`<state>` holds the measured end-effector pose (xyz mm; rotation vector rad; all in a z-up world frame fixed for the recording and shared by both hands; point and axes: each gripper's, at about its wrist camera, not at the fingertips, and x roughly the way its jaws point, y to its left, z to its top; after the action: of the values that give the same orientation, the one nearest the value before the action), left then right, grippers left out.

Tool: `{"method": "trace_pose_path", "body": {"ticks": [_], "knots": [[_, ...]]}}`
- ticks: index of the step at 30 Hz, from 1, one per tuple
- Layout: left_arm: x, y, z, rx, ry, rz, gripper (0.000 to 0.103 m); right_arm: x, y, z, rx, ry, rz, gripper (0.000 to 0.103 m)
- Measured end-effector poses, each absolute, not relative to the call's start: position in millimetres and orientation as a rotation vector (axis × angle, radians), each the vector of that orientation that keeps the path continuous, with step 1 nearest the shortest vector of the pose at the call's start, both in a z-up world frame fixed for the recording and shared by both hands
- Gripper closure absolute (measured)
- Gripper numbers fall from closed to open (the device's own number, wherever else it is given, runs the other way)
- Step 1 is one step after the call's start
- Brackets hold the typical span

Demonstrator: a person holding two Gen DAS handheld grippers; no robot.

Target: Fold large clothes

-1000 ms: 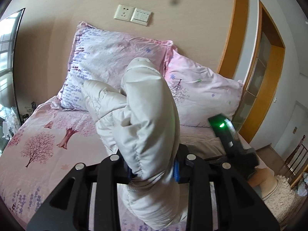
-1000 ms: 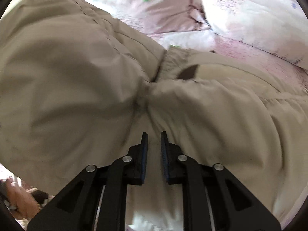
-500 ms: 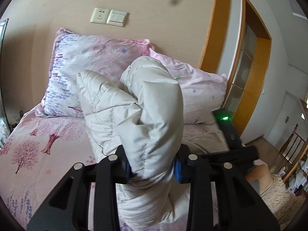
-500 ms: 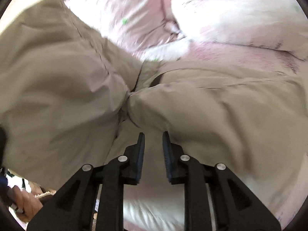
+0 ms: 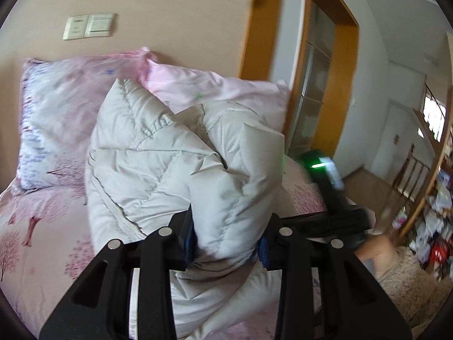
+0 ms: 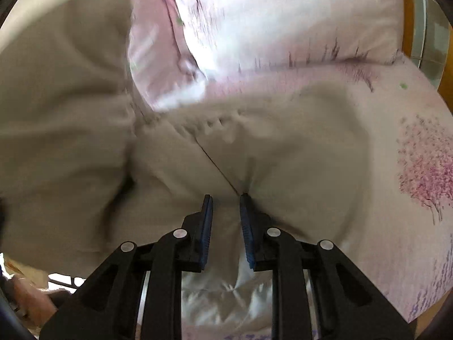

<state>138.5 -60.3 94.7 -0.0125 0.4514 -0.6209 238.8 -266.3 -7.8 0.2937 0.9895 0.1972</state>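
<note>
A puffy off-white quilted jacket is held up over a pink bed. My left gripper is shut on a thick fold of the jacket, which bulges up and over the jaws. In the right wrist view the same jacket looks beige and fills the middle and left. My right gripper is shut on a thin bunch of jacket fabric, with the jaws a narrow gap apart. The right gripper body, with a green light, shows in the left wrist view to the right of the jacket.
The bed sheet is pink with tree prints. Two pink pillows lean on the beige wall behind the jacket. An orange door frame and a doorway stand to the right. A shelf with clutter is at far right.
Both grippers have swung to the right with the jacket. The jacket's raised fold has tipped over and spread wider. The right gripper's jaws stand slightly farther apart on the fabric.
</note>
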Motion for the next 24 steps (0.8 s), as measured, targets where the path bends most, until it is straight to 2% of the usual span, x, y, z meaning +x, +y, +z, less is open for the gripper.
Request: {"method": "trace_pose_path", "body": {"ticks": [3, 6, 9, 10, 11, 24], "knots": [[137, -80, 90, 0.025, 0.459, -0.637, 0.068, 244, -265, -22, 0.298, 0.981, 0.223, 0.083], [135, -93, 85, 0.045, 0.465, -0.656, 0.067, 236, -277, -14, 0.328, 0.973, 0.218, 0.082], [133, -104, 79, 0.074, 0.47, -0.675, 0.067, 217, -302, 2, 0.36, 0.916, 0.178, 0.069], [134, -110, 77, 0.085, 0.47, -0.683, 0.067, 209, -315, 8, 0.394, 0.889, 0.162, 0.061], [134, -114, 76, 0.09, 0.472, -0.69, 0.067, 204, -324, 11, 0.419, 0.871, 0.151, 0.058], [130, -170, 48, 0.219, 0.49, -0.734, 0.066, 181, -394, 13, 0.593, 0.801, 0.03, 0.058]]}}
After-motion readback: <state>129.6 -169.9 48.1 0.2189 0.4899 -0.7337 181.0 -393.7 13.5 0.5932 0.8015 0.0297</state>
